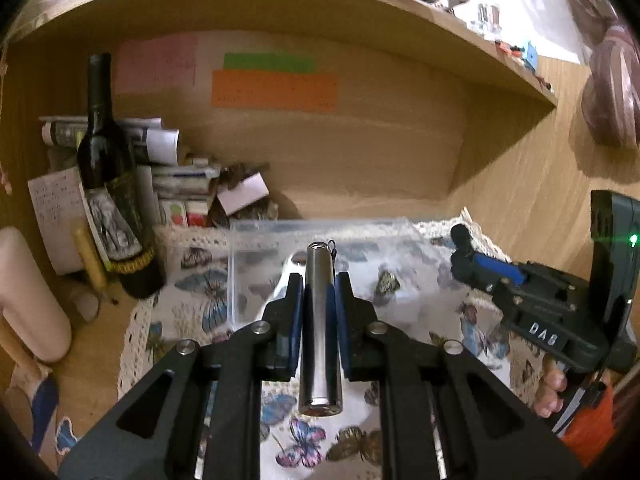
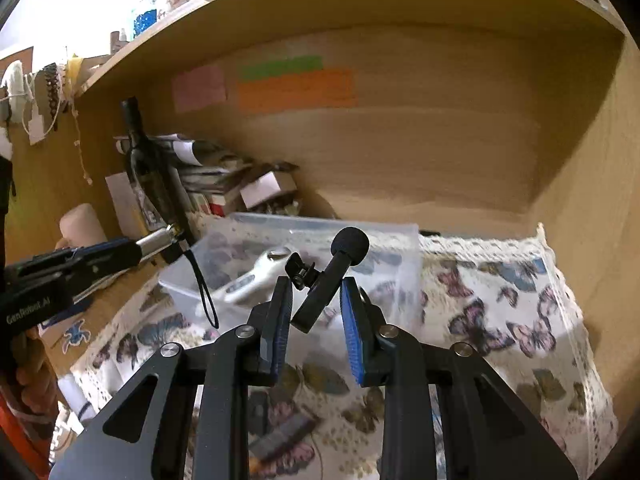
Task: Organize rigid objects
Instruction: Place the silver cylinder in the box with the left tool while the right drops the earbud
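Note:
My left gripper (image 1: 318,280) is shut on a silver metal cylinder (image 1: 320,320) with a black wrist strap, held lengthwise above the butterfly cloth (image 1: 192,308), just before the clear plastic box (image 1: 256,236). In the right wrist view the cylinder (image 2: 154,242) juts from the left gripper (image 2: 138,254), its strap hanging at the box's left rim. My right gripper (image 2: 316,286) is shut on a small black microphone (image 2: 332,276) with a foam head, tilted, in front of the box (image 2: 400,240). A white device (image 2: 256,276) lies in the box. The right gripper (image 1: 460,258) shows at right in the left wrist view.
A dark wine bottle (image 1: 110,184) stands at left beside stacked papers and small cartons (image 1: 188,184). A pale roll (image 1: 28,296) lies far left. The wooden shelf back (image 1: 360,152) carries coloured notes. Dark small items (image 2: 280,436) lie on the cloth near me.

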Demonstrator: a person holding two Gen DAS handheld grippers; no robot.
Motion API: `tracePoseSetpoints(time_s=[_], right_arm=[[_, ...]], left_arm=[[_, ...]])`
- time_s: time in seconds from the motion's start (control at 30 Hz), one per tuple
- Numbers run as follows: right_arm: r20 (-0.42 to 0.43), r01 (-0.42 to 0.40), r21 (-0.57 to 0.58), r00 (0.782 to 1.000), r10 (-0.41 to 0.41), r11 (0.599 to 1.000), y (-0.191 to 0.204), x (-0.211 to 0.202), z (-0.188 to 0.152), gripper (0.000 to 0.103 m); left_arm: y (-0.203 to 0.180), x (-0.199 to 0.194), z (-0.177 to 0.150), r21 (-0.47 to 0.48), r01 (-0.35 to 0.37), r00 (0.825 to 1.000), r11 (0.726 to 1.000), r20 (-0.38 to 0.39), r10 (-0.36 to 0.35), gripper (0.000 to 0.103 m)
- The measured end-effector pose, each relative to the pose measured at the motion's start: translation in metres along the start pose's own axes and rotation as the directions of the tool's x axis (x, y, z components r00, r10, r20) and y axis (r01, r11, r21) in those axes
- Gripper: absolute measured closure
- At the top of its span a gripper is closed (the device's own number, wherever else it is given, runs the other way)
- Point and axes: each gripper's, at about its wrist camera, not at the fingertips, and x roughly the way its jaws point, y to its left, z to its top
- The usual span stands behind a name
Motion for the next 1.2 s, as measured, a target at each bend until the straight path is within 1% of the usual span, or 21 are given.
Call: tracePoseSetpoints(time_s=[0.2,0.3,0.5,0.6,0.7,0.8,0.93,1.1,1.2], right_arm=[[-0.014,-0.014,-0.027,1.000,0.014,1.000,0.002,0.022,0.011,0.081],[-0.026,-0.027,-0.030,0.999,0.027,0.999,0.000,0.034,0.017,0.081],[-0.074,-0.020,-0.050,0.997,0.016,0.999,0.003,0.067,0.023,0.081],[-0.105,-0.023,-0.043,0.994,0.019,0.999,0.003,0.079,0.021,0.081],[-0.135,-0.022,-0.037,0.991,0.016,0.999,0.002,0.090,0.018,0.081],[-0.170,-0.022,-0.033,0.985,0.016,0.999,0.000,0.101,0.013,0.080],[-0.194,-0.019,-0.029,0.981,0.013,0.999,-0.002,0.109,0.008,0.080],[-0.212,-0.010,-0.030,0.977,0.004,0.999,-0.003,0.117,0.005,0.080],[-0.221,-0.008,-0.031,0.975,0.001,0.999,-0.003,0.119,0.004,0.080]], left_arm=[[0.003,0.013,0.015,0.014,0.003,1.000,1.000,0.006,-0.003,0.088],[0.004,0.029,0.021,0.036,0.002,1.000,0.999,-0.005,-0.002,0.088],[0.008,0.070,0.028,0.037,0.014,0.997,0.999,-0.078,-0.011,0.088],[0.007,0.091,0.026,0.058,0.012,0.993,0.998,-0.122,-0.005,0.088],[0.004,0.111,0.021,0.079,0.014,0.985,0.997,-0.173,0.000,0.088],[0.004,0.128,0.015,0.077,0.023,0.976,0.997,-0.220,-0.006,0.088],[0.005,0.145,0.008,0.067,0.053,0.961,0.996,-0.276,-0.032,0.088],[0.000,0.152,0.001,0.088,0.053,0.951,0.995,-0.307,-0.023,0.088],[-0.002,0.149,0.003,0.104,0.047,0.956,0.994,-0.295,-0.014,0.088]])
